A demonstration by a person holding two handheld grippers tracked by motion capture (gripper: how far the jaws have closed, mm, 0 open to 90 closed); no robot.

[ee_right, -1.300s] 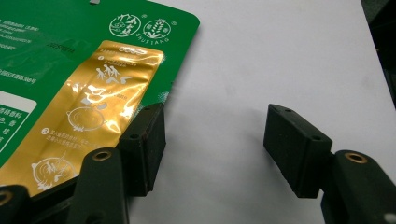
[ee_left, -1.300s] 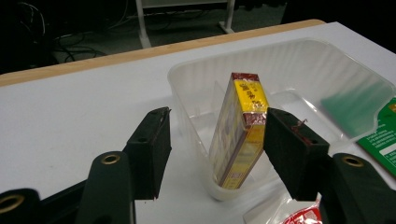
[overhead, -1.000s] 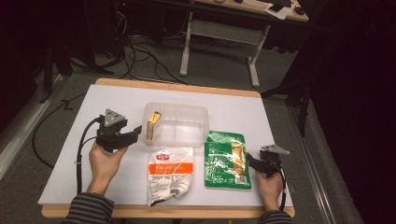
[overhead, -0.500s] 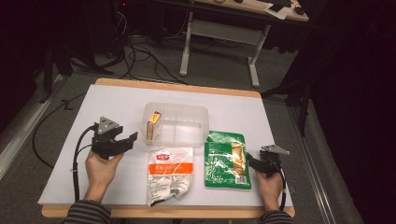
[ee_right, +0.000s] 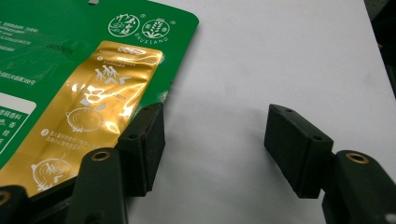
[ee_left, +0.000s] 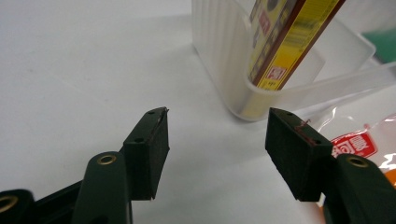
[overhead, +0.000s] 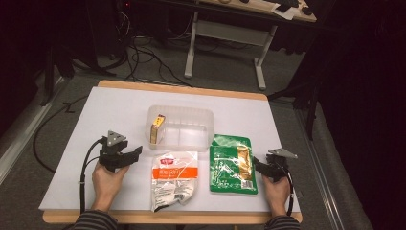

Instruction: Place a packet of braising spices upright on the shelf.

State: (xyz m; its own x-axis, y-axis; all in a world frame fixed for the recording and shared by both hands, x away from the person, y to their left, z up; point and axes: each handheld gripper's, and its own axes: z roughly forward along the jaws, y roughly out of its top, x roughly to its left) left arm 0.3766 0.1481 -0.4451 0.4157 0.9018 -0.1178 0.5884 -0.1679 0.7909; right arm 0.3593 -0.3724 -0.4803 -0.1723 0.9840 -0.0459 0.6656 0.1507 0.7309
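A clear plastic tub (overhead: pixel 191 136) stands mid-table with a yellow and brown box (overhead: pixel 157 128) leaning upright in its left end. In front of it lie an orange and white pouch (overhead: pixel 173 178) and a green and gold pouch (overhead: pixel 231 164). My left gripper (overhead: pixel 136 152) hovers low at the left of the orange pouch, open, nothing between its jaws. In the left gripper view the gripper (ee_left: pixel 217 140) points at the tub's corner (ee_left: pixel 243 100) and the box (ee_left: pixel 285 37). My right gripper (overhead: pixel 255 165) rests open beside the green pouch's right edge (ee_right: pixel 88 88), with bare table between its jaws.
The white tabletop (overhead: pixel 95 120) has free room at the left and along the back. Its wooden edge (overhead: pixel 182 89) runs along the far side. Beyond it are floor cables and a desk frame (overhead: pixel 225 33). Each gripper trails a black cable.
My left gripper has sunk toward the table, from beside the tub's left end down and nearer the front. The right gripper has kept still.
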